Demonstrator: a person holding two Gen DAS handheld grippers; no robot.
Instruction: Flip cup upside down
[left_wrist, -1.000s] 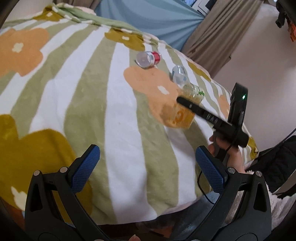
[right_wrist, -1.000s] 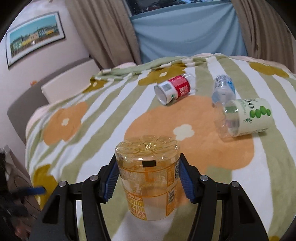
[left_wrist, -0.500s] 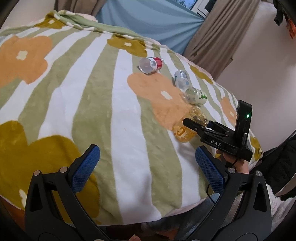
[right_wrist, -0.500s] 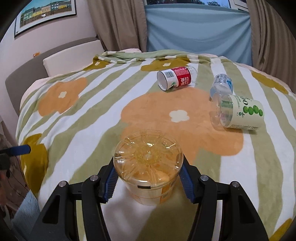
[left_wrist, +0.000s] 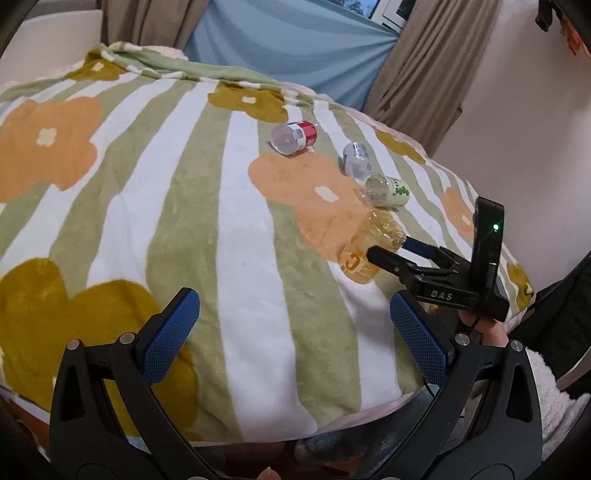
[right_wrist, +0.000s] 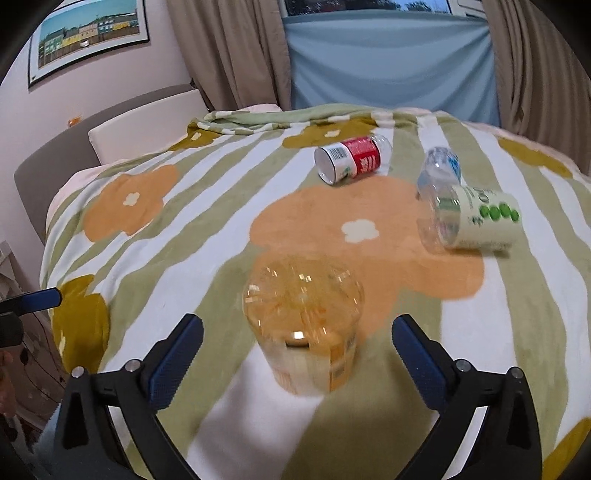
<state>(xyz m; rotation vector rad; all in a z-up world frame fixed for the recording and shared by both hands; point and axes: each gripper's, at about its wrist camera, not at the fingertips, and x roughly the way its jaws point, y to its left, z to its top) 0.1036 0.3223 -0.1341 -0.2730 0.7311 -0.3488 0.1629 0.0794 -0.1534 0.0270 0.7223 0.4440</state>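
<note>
Cup upside down, axis vertical

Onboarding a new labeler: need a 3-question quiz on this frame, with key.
1. True or false: the right gripper is clamped on the orange cup.
2. Which end of the orange cup faces up? A) open mouth B) closed base
3. How many other containers lie on their sides on the blanket?

Key:
1. False; its jaws stand open, apart from the cup.
2. B.
3. Three: the red-label cup, the clear bottle, the green-dot cup.
</note>
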